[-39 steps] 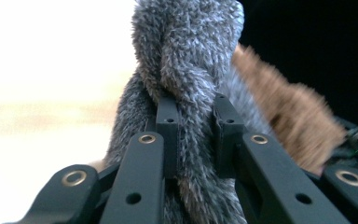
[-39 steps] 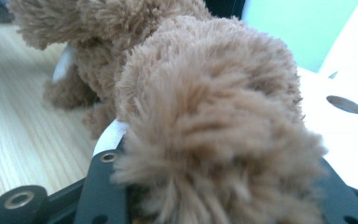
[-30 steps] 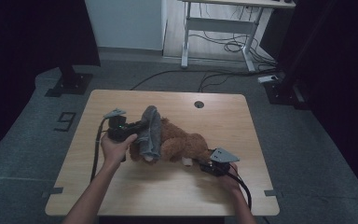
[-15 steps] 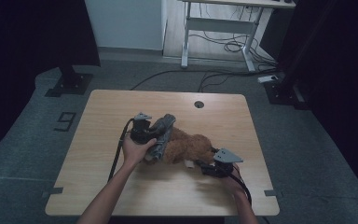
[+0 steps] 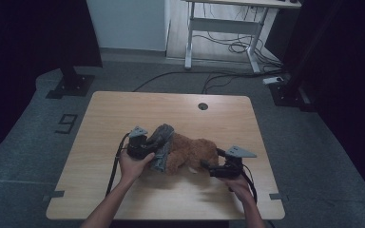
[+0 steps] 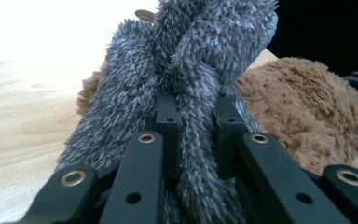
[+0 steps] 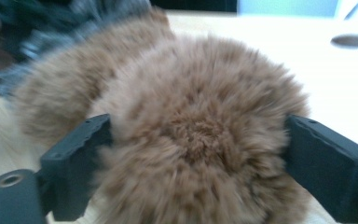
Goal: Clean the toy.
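Left tongs (image 6: 196, 116) pinch grey fleece (image 6: 191, 60) draped over brown plush (image 5: 192, 153).

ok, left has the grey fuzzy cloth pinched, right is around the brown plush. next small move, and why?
Probably draw the left gripper a little further across the brown plush. Its fingers are shut on a fold of the grey cloth, which lies against one end of the plush, while the right gripper braces the other end.

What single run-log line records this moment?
left tool: shut on grey fuzzy cloth | right tool: jaws around brown plush toy | both on wooden table
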